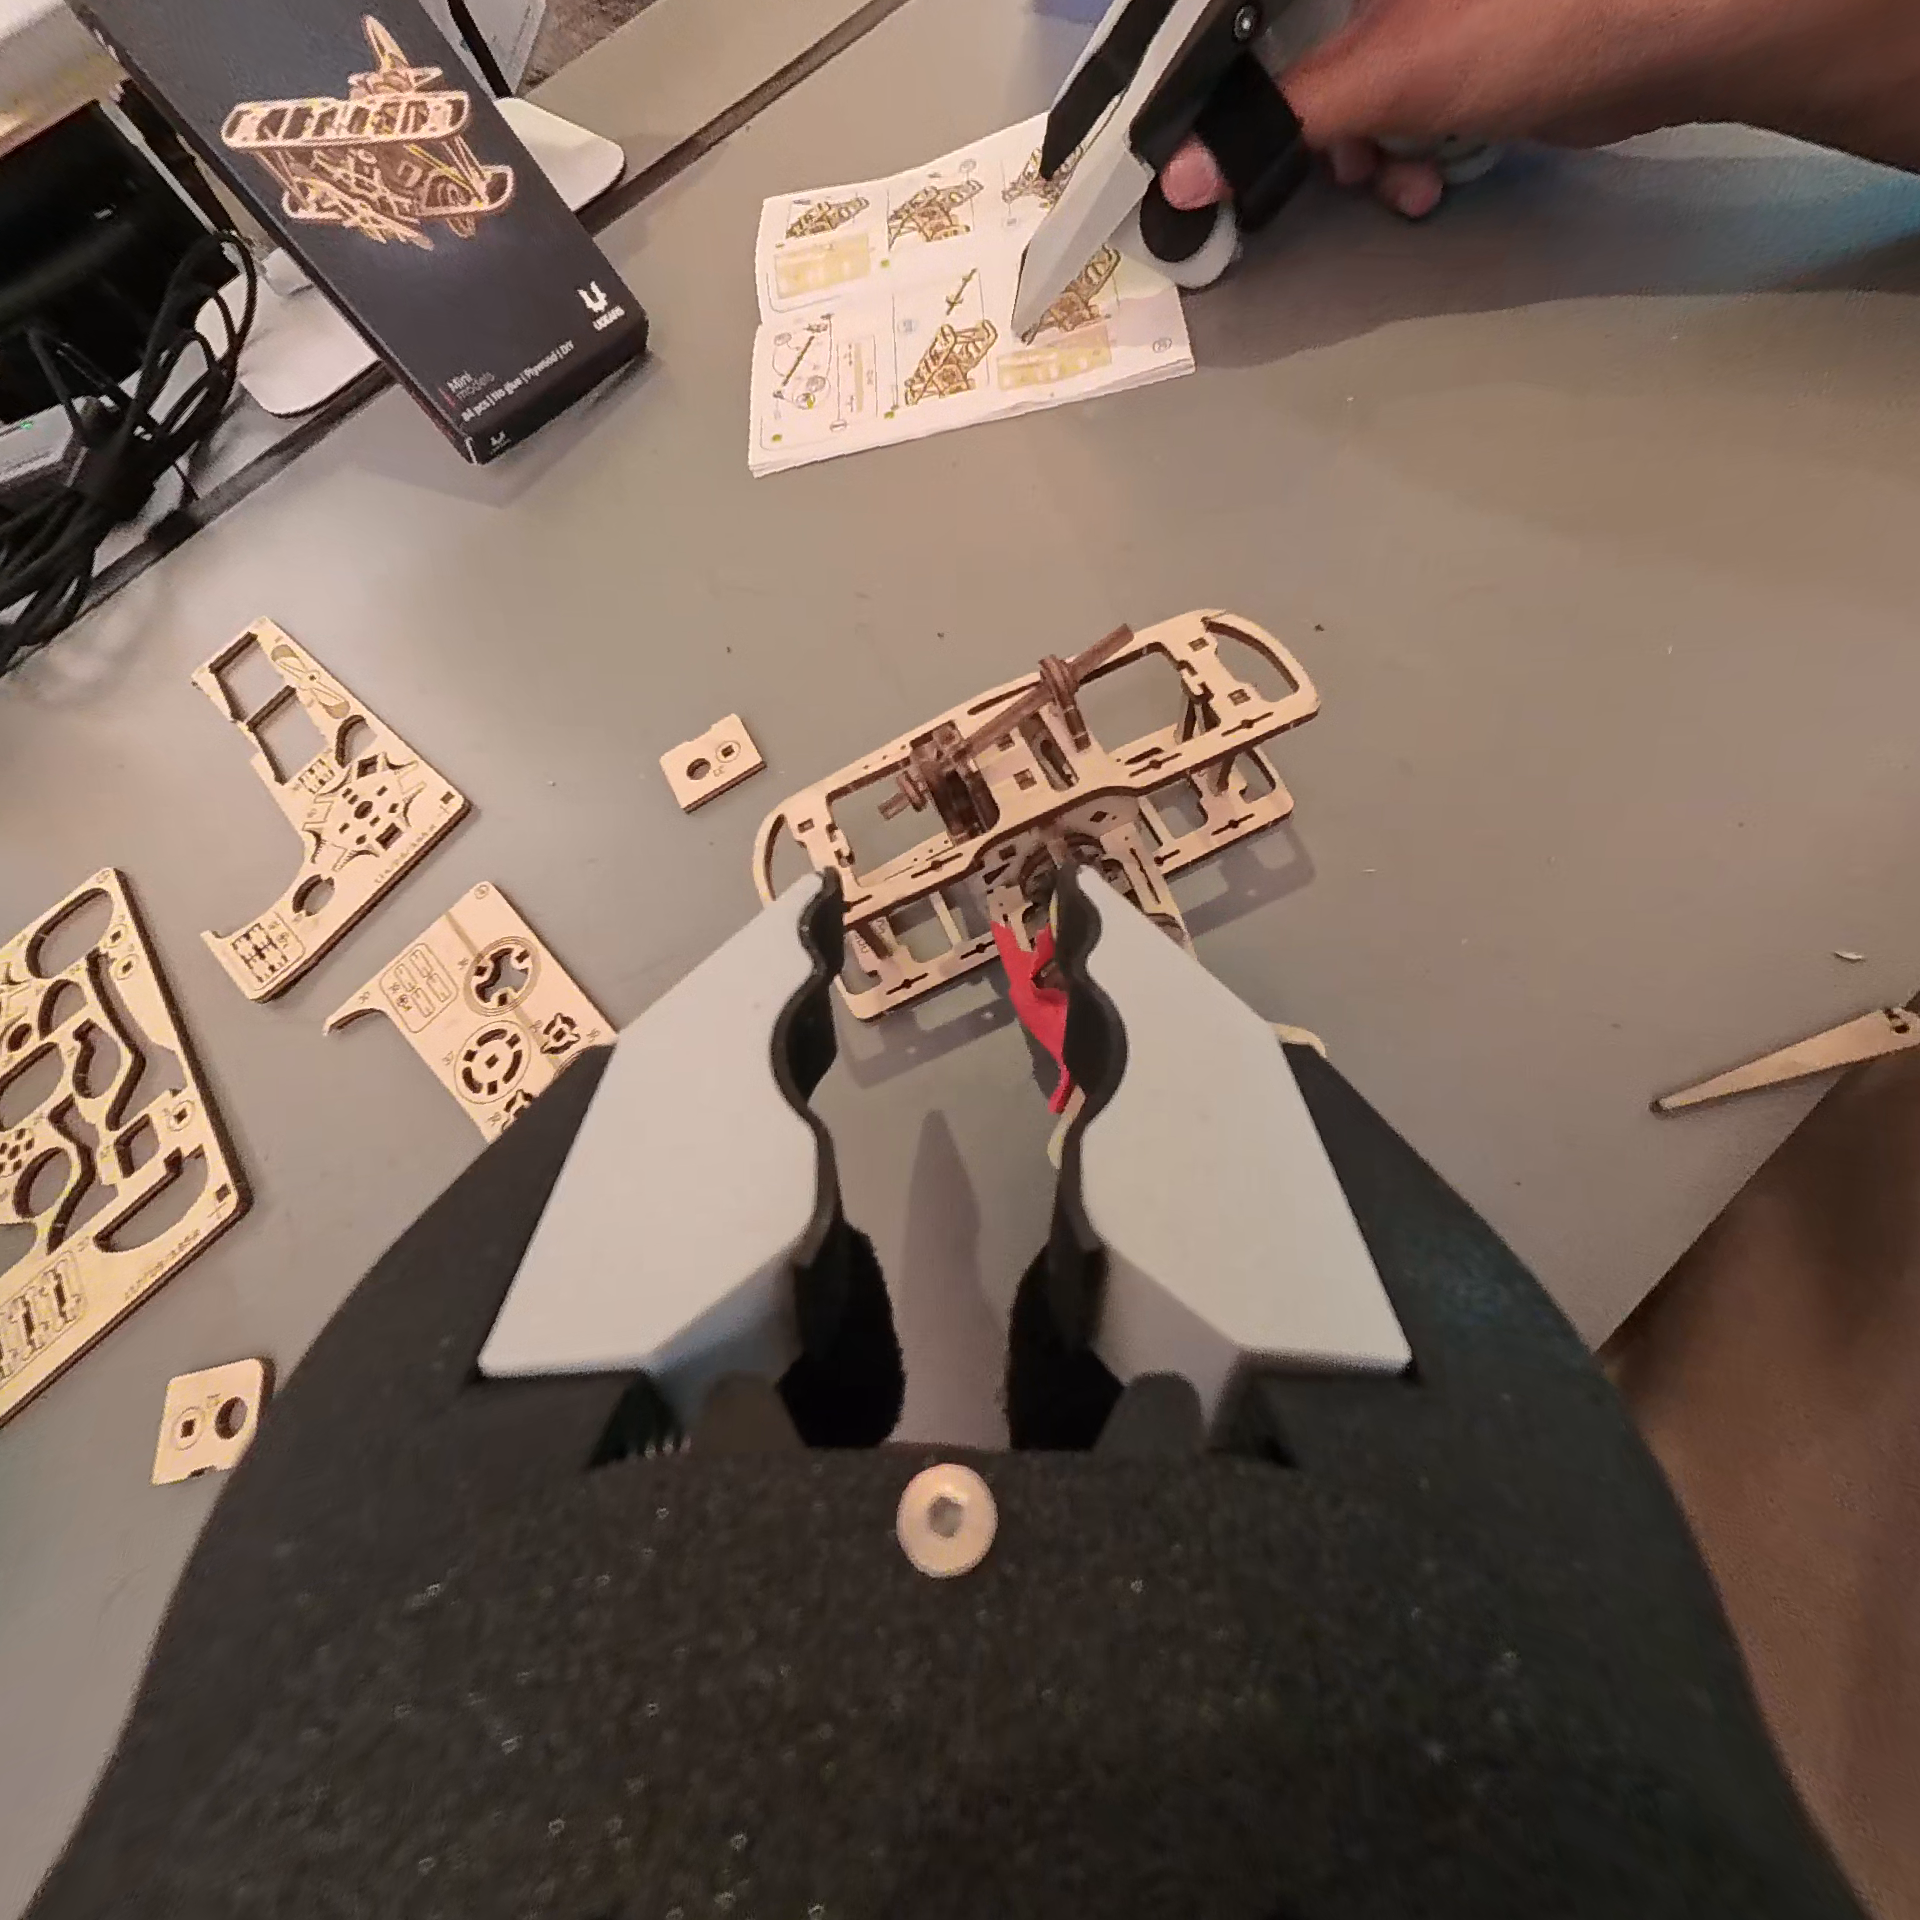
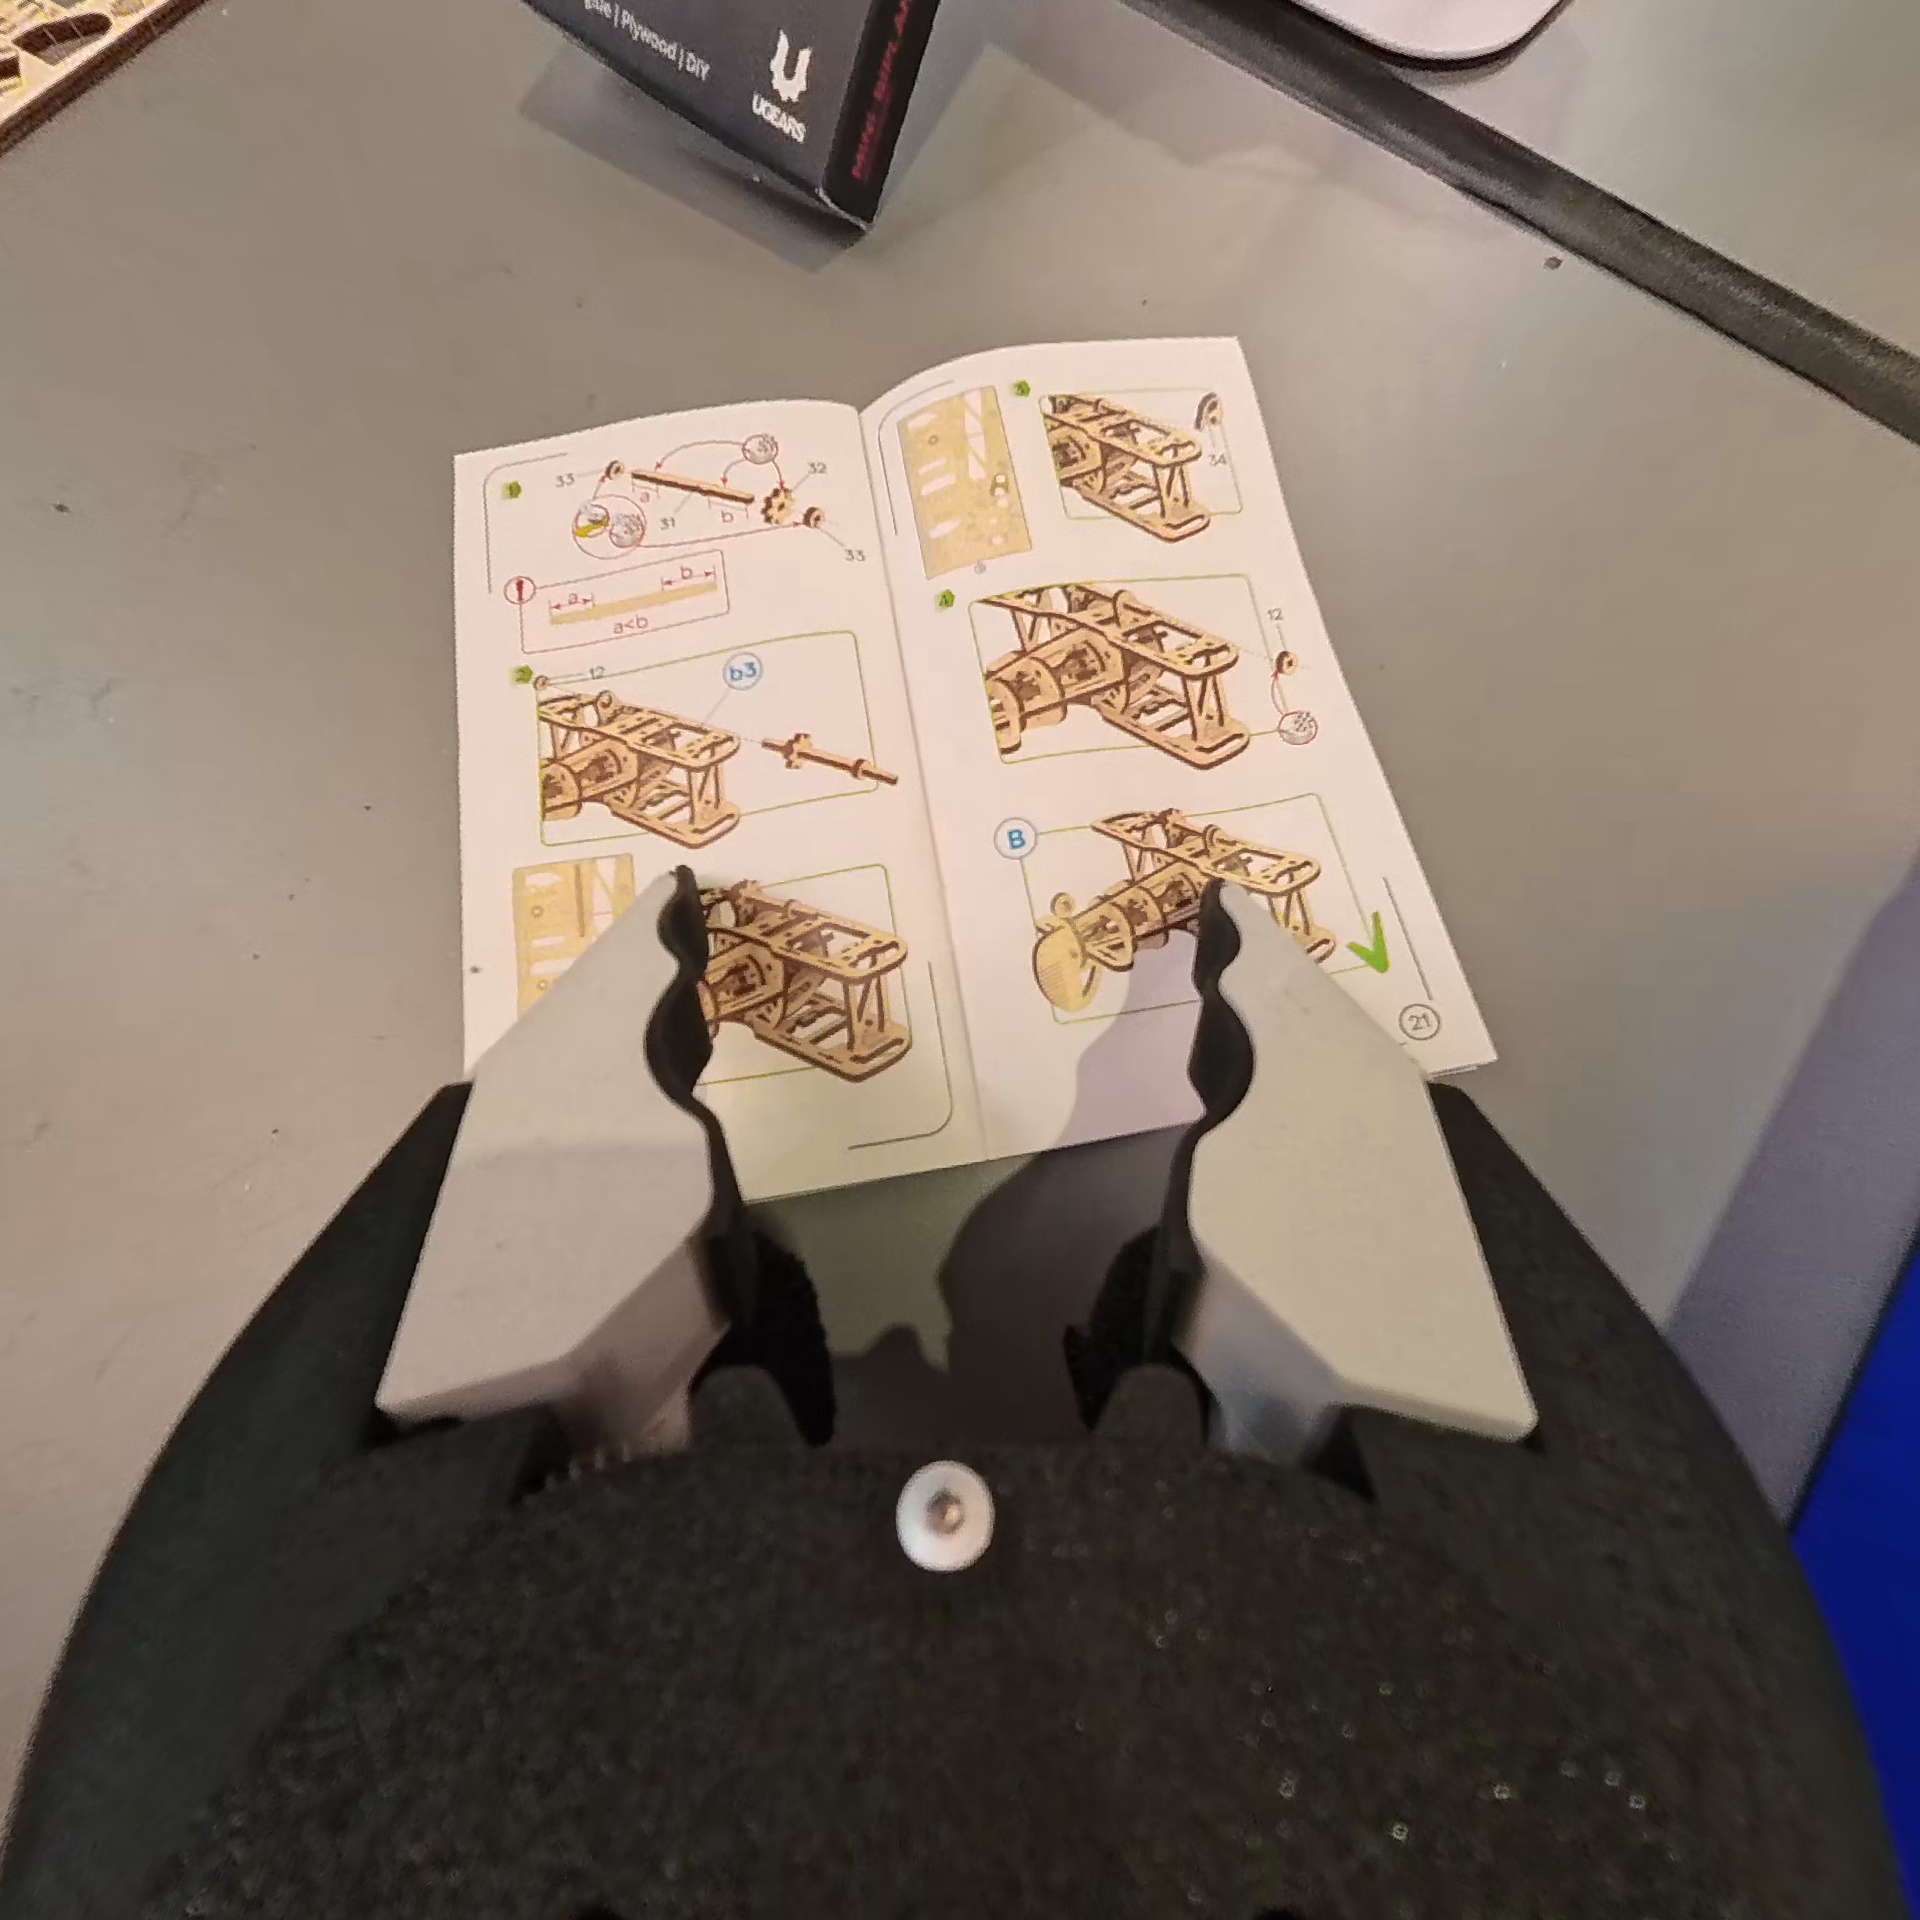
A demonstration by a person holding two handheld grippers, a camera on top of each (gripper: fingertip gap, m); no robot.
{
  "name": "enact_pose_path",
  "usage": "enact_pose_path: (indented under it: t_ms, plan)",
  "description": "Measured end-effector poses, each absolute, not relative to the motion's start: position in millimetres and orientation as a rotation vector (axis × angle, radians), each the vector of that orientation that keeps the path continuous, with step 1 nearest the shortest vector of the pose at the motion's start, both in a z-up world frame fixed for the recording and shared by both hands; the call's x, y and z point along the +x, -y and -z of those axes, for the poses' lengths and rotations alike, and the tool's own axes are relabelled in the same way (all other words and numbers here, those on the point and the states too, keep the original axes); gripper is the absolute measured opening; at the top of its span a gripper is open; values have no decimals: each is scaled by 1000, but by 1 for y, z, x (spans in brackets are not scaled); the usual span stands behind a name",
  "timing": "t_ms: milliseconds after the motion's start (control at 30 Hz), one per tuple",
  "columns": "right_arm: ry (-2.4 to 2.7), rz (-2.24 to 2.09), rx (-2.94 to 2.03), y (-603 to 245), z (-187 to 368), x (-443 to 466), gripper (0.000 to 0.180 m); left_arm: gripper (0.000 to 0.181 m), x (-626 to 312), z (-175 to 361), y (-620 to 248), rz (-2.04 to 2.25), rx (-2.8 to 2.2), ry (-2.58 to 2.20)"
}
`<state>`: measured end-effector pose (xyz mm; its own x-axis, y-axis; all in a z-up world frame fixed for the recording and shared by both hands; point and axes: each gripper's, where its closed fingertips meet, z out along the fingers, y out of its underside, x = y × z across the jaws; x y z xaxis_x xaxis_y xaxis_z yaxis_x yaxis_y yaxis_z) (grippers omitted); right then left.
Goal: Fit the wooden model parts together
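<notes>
The left hand-held gripper (image 1: 948,894) is low over the grey counter (image 1: 1558,727) with its jaws partly apart. Nothing is clamped between them. Its fingertips reach the near edge of the wooden biplane model (image 1: 1039,800), which sits on the counter at the centre of the left wrist view. A red piece (image 1: 1029,997) lies against the inner face of the right finger; whether it touches the pad cannot be told.

To the left of the gripper lie punched plywood sheets (image 1: 94,1122), with two smaller sheets (image 1: 332,821) beyond them. A small plate with two holes (image 1: 213,1418) lies nearest. A similar plate (image 1: 712,762) lies just left of the model. A thin tapered wooden strip (image 1: 1787,1060) lies at the right counter edge.

The right hand-held gripper (image 2: 945,899) hangs over the open booklet (image 2: 904,748), jaws wide and empty. The booklet lies flat on the counter, well beyond the model. In the left wrist view this gripper (image 1: 1034,249) points down at the booklet's right page, and a hand (image 1: 1455,94) grips its handle.

Farthest off, a dark box (image 1: 416,208) picturing the model leans at the back left. Black cables (image 1: 94,436) are bundled at the left edge.
</notes>
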<state>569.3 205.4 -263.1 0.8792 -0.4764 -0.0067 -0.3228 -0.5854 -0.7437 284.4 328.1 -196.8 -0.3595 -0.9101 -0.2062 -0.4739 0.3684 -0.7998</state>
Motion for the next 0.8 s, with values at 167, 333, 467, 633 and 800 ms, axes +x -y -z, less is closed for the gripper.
enact_pose_path:
  t_ms: [167, 333, 467, 633, 800]
  plan:
    - [-572, 246, -2244, -205, 263, 569, 93, 38, 284, 196, -328, 854, -1192, -1973]
    - [-572, 246, -2244, -205, 263, 569, 93, 39, 284, 198, -328, 851, -1200, -1977]
    - [-572, 246, -2244, -205, 263, 569, 93, 38, 284, 199, -328, 840, -1196, -1982]
    - [-572, 246, -2244, -205, 263, 569, 93, 38, 283, 197, -331, 826, -1192, -1975]
    - [-572, 246, -2244, -205, 263, 569, 93, 38, 281, 192, -336, 842, -1213, -1944]
